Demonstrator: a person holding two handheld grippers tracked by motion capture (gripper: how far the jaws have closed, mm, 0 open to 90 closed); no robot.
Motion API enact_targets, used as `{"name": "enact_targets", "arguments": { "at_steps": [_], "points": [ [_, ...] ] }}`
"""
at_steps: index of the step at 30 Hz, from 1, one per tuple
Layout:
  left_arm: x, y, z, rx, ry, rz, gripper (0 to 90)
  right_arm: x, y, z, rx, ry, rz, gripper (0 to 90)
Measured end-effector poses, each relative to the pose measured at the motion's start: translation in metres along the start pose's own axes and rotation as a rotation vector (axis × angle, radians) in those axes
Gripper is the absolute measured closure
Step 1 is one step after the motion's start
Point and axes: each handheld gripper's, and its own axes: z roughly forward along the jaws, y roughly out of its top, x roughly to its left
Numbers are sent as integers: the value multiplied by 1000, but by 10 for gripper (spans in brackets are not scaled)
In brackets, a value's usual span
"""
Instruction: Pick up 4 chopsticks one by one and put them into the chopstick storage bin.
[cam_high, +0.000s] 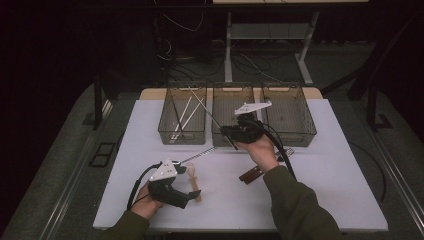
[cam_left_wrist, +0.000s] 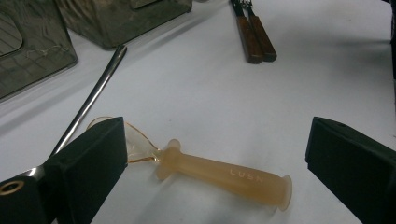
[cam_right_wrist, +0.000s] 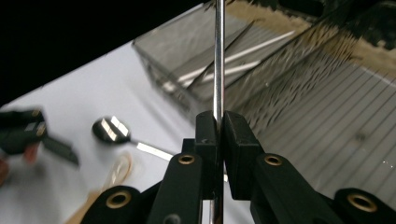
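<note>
The right hand-held gripper (cam_high: 235, 131) is seen over the front edge of the middle bin (cam_high: 226, 102), its jaws clenched on a thin metal rod (cam_right_wrist: 218, 56). In the right gripper view that rod is pinched between the two black pads and runs straight up past them, with the bins' mesh walls behind it. From above, the rod is seen slanting up and to the left, across the gap between the left bin (cam_high: 183, 131) and the middle one.

The left hand-held gripper (cam_high: 192, 194) is held low near the front of the desk (cam_high: 325, 190), jaws released and spread wide. Between them, lying flat on the desk, a translucent orange-handled utensil (cam_left_wrist: 224, 173) is seen, untouched by either pad. Just beside it a long metal spoon (cam_left_wrist: 91, 100) is laid, its handle pointing toward the bins.

Farther right, two wooden-handled forks (cam_left_wrist: 254, 37) are lying side by side. White sticks (cam_high: 184, 114) are resting in the left bin.
</note>
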Motion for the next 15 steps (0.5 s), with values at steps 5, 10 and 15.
{"name": "enact_targets", "arguments": {
  "at_steps": [5,10,15],
  "points": [
    [0,0,0,-3,-2,4,40,-3,18,16,-24,-27,23,849],
    [0,1,0,-5,-2,9,40,-3,37,36,-19,-49,28,849],
    [0,1,-1,-6,-4,19,40,0,57,57,-12,-70,33,849]
  ]
}}
